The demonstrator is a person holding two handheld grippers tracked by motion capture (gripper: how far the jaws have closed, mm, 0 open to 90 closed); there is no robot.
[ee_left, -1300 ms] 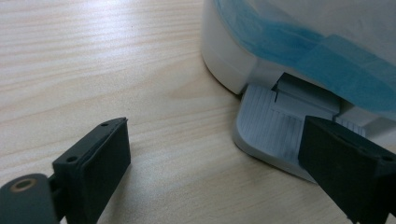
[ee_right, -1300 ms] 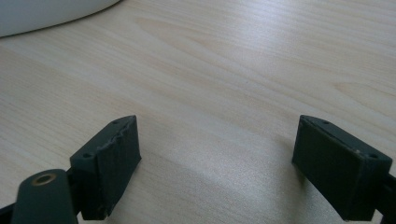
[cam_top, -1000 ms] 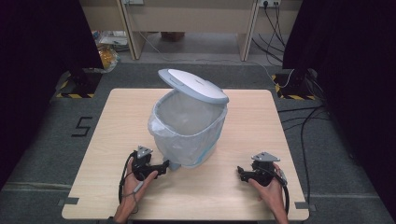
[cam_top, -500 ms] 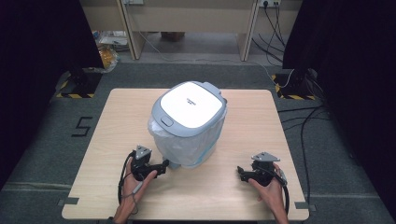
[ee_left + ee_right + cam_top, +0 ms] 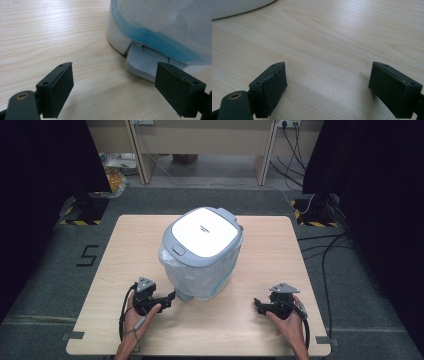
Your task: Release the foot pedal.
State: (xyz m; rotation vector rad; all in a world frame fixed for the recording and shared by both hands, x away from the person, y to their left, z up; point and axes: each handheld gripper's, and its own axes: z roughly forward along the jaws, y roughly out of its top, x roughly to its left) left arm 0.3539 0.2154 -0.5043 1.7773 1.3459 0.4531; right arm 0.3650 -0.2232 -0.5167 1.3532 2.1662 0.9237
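At the middle of the worktop (image 5: pixel 125 245): pedal bin (image 5: pixel 200 275), upright, lined with a clear liner bag (image 5: pixel 220 275) folded out over the rim. Lid (image 5: pixel 205 232) down flat and closed now; a second ago tipped wide open, half a second ago partway down. Hence a judgement: pedal (image 5: pixel 147 63) let go, lid dropped under its own weight, the opening-and-closing cycle probably finished or near its end. Left tongs (image 5: pixel 171 296) low at the near left foot of the bin, released, jaws spread wide with nothing between them. Seen from the left gripper view, left tongs (image 5: pixel 113 66) aimed past the ribbed grey pedal, one jaw just beside it, apparently a little short of it and not pressing; contact hard to rule out entirely. Pedal poking out from under the white base, with the blue band of the bag hanging just above. Right tongs (image 5: pixel 256 304) well apart from the bin, toward the near right of the worktop, likewise released and empty. From the right gripper view, right tongs (image 5: pixel 327 65) over bare wood, a sliver of the white bin base far off at the top left corner. Hands in much the same places as a second ago. Nothing carried, nothing dropped in; if more were wanted, another press on the pedal from the left side.
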